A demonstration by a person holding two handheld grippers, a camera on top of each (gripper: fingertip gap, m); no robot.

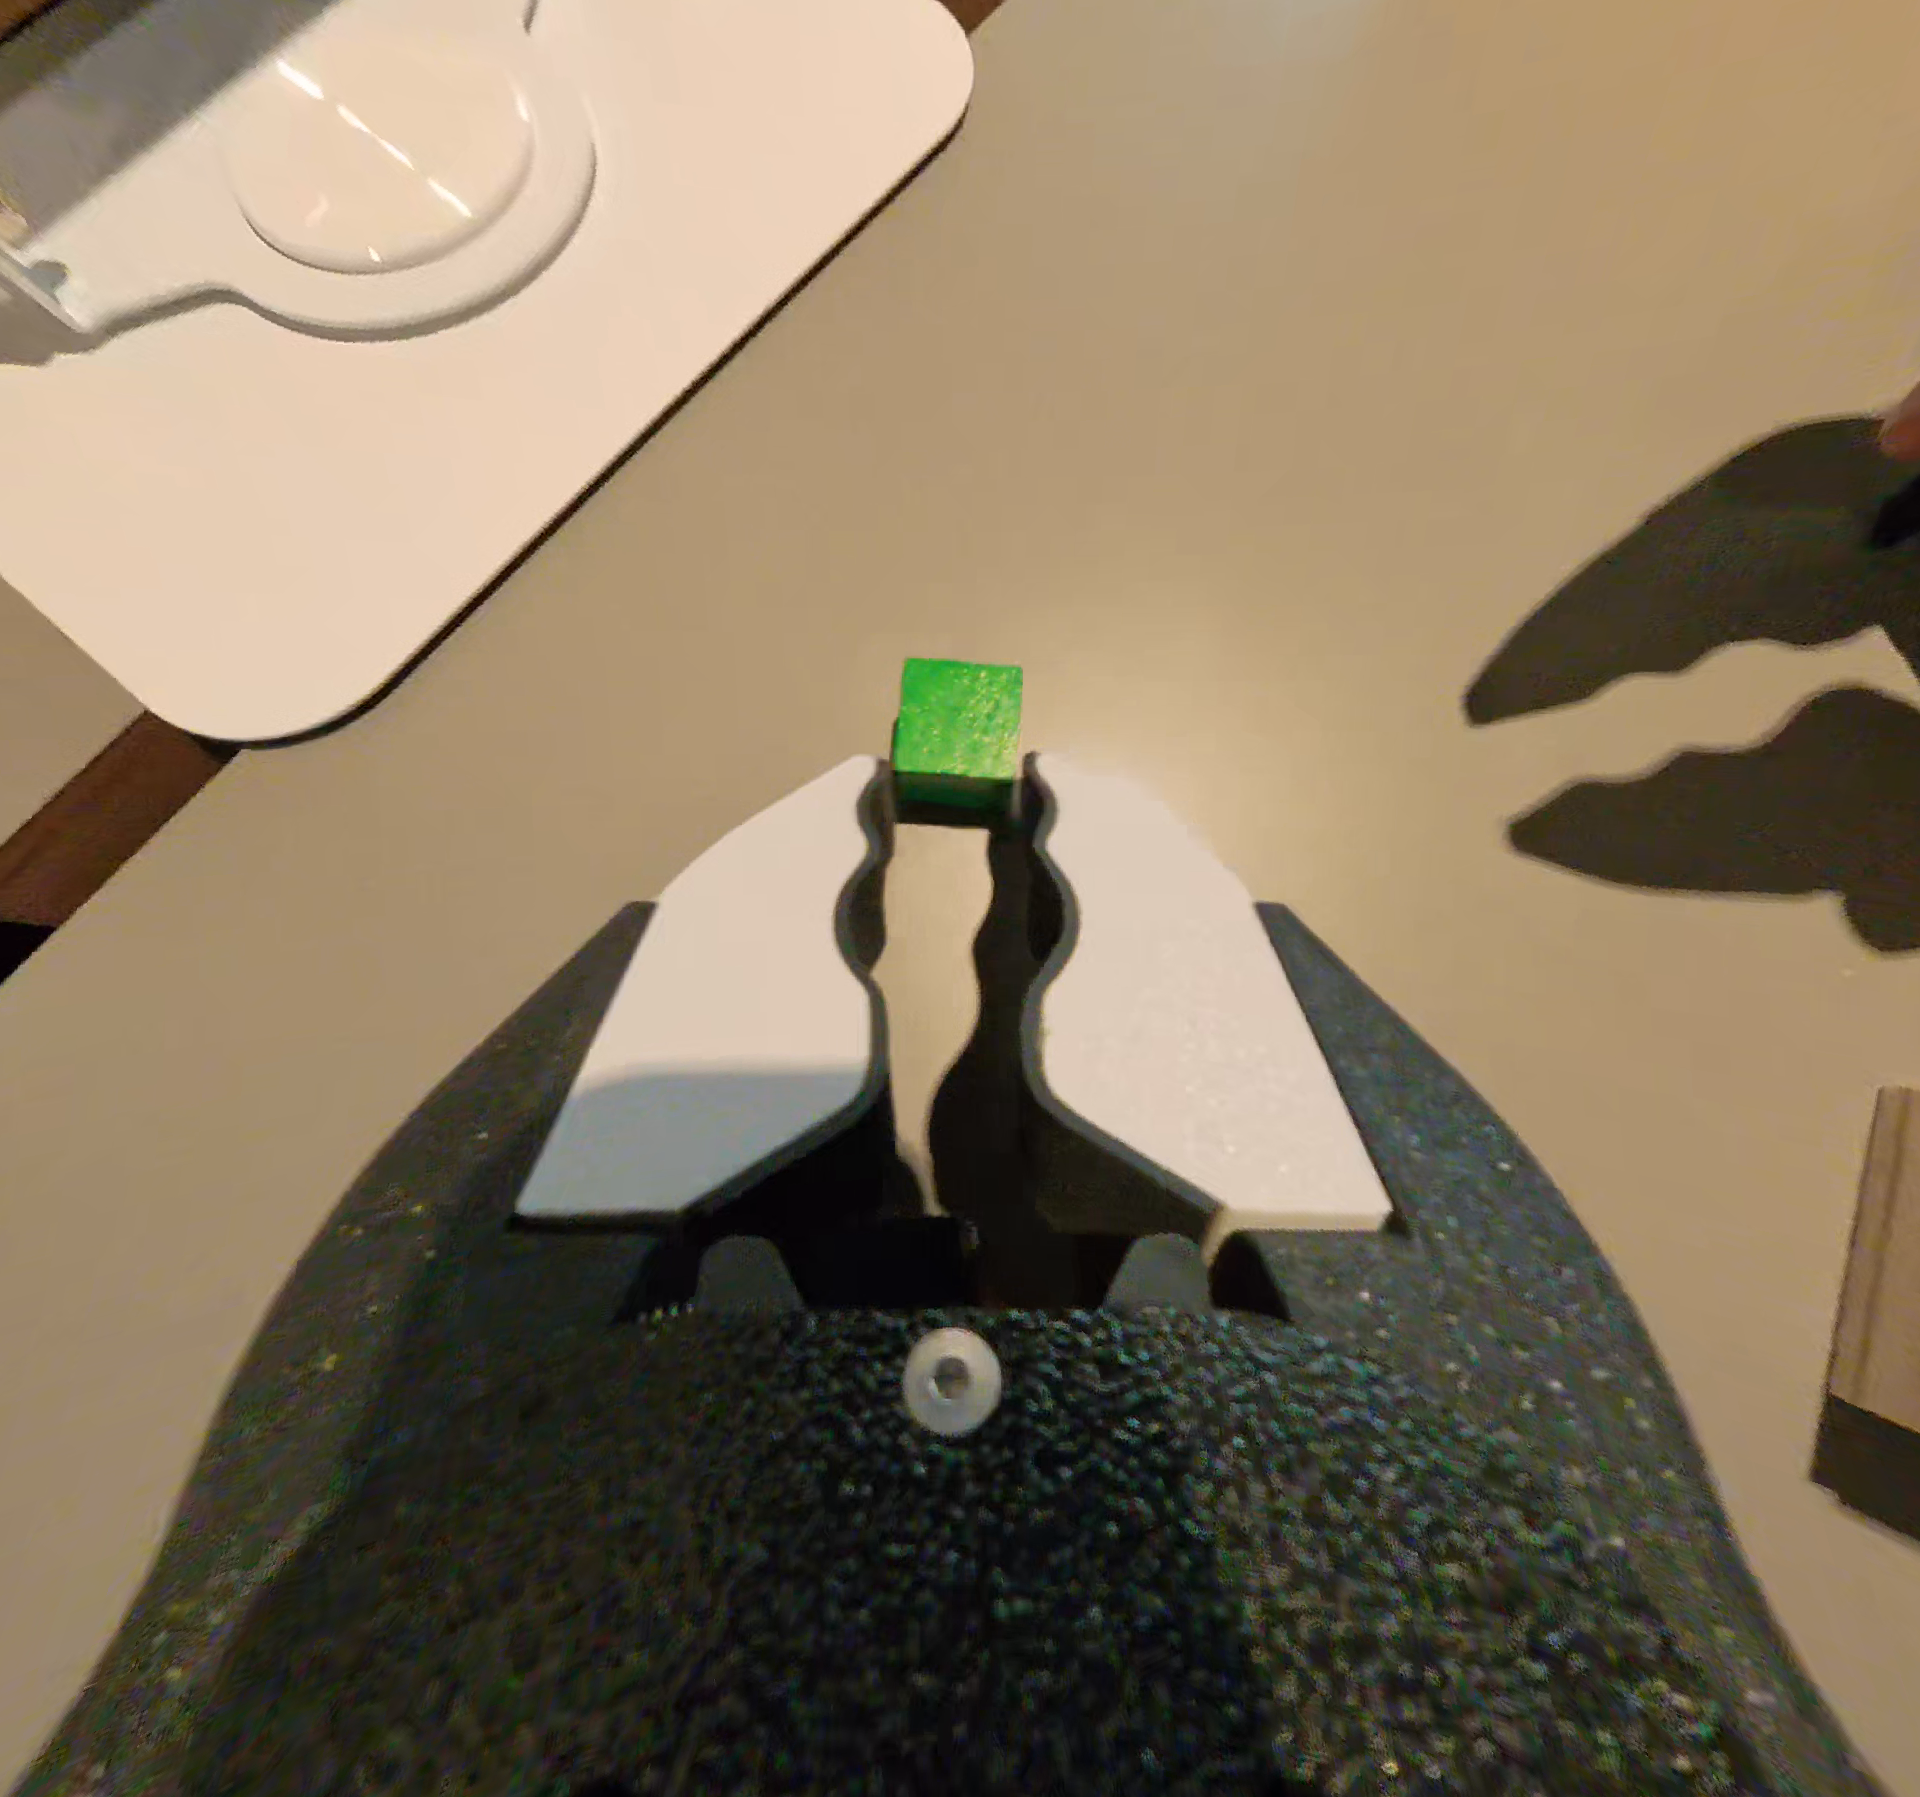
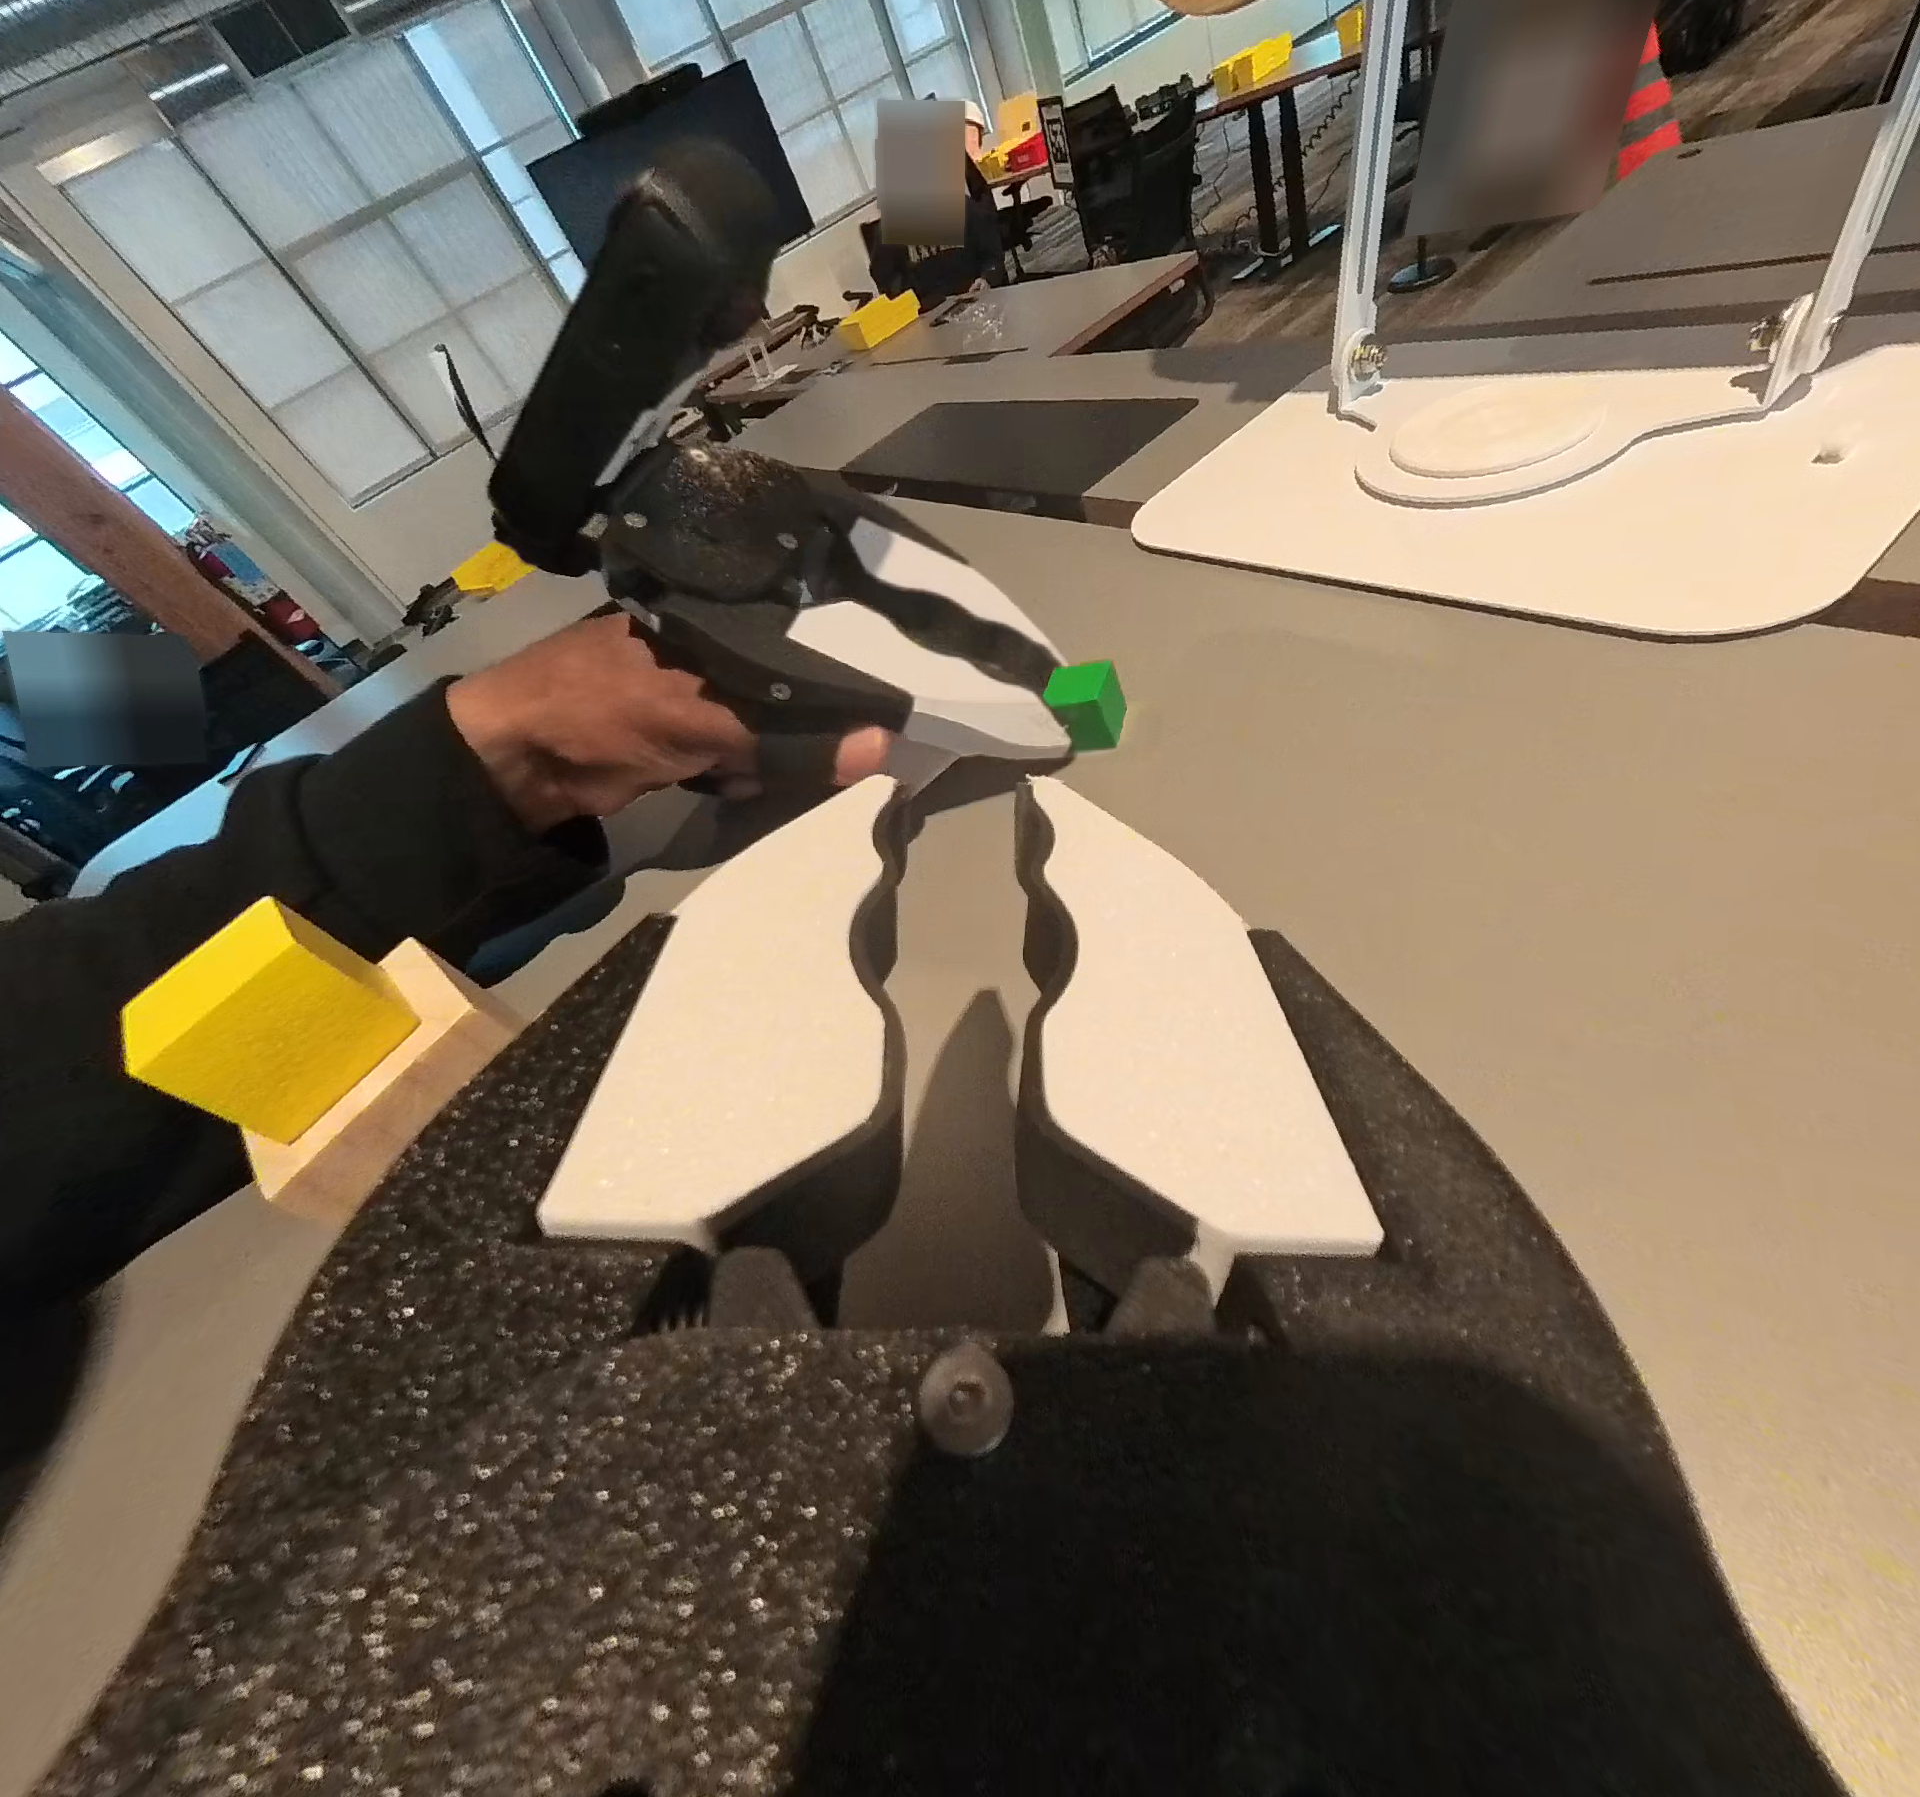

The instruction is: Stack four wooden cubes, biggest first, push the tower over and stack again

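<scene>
My left gripper (image 1: 956,797) is shut on a small green cube (image 1: 956,724), pinched at the fingertips close over the grey table. The right wrist view shows the same gripper (image 2: 1051,708), held by a hand in a black sleeve, with the green cube (image 2: 1089,705) at its tip. My right gripper (image 2: 961,791) is open and empty, just behind and below the left gripper's tip. A yellow cube (image 2: 265,1020) sits on a larger pale wooden cube (image 2: 416,1072) at the left of the right wrist view. A wooden block (image 1: 1875,1311) shows at the left wrist view's right edge.
A white base plate (image 1: 623,241) with a round disc and metal uprights lies on the table ahead of the left gripper; it also shows in the right wrist view (image 2: 1558,563) at the far right. Desks, chairs and yellow bins stand in the background. My right fingertips sit around 12 cm from my left ones. My right tips are roughly 12 cm from the wooden block (image 1: 1875,1311).
</scene>
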